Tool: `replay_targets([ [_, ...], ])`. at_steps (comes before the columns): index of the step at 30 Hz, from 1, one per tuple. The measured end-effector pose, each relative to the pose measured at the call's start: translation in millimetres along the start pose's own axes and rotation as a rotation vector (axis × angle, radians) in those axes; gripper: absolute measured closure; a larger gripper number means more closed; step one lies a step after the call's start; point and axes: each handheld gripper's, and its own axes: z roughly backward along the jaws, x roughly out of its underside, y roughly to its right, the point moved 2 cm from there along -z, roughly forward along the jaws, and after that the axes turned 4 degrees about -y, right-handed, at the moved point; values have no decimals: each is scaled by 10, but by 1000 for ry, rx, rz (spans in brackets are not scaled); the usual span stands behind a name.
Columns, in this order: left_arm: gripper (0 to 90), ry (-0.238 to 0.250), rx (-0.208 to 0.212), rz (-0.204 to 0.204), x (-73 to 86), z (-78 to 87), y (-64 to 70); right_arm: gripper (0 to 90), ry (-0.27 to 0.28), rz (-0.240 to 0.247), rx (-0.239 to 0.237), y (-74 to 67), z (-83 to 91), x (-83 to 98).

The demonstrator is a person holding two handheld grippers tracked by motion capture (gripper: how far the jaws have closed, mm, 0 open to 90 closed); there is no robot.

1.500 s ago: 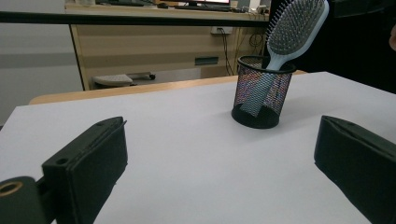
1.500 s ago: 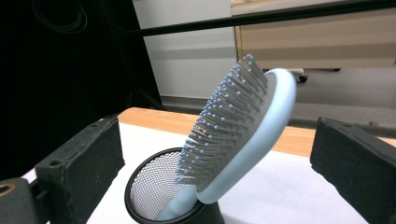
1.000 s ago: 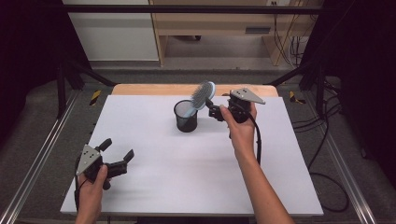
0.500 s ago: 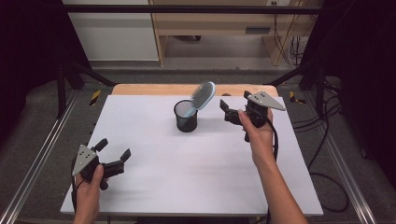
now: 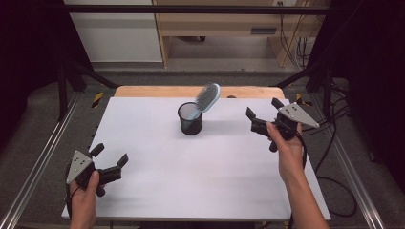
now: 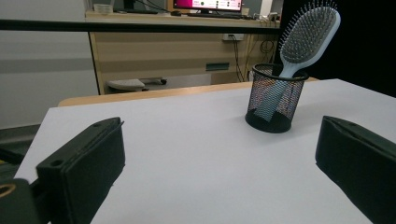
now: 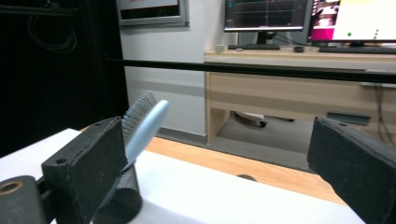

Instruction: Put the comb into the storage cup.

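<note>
Hairbrush (image 5: 207, 99) stands handle-down in mesh cup (image 5: 190, 119), head leaning right. Right gripper (image 5: 262, 119) right of cup, apart. Left gripper (image 5: 110, 161) left of cup, nearer person, well apart.

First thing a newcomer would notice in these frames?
A pale blue hairbrush standing handle-down in a black mesh cup near the far middle of the white table, its bristled head leaning out over the rim. The right tongs hover open to the cup's right; the left tongs sit open at the near left corner, both holding nothing.
</note>
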Motion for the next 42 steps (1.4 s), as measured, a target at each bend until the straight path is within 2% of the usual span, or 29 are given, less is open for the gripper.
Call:
replay_targets([
  [5, 15, -7, -11, -4, 6, 9, -10, 43, 10, -8, 22, 143, 167, 82],
  [11, 14, 6, 7, 7, 13, 58, -5, 42, 25, -17, 47, 310, 365, 207],
  [19, 14, 11, 3, 9, 30, 150, 0, 40, 22, -25, 79, 459, 560, 377],
  [27, 14, 18, 6, 7, 35, 172, -18, 36, 1, -6, 80, 511, 727, 548],
  [36, 14, 20, 21, -1, 35, 171, 11, 36, -5, -24, 77, 542, 876, 708],
  [42, 14, 5, 24, 1, 82, 241, 42, 36, -14, -17, 72, 551, 943, 791],
])
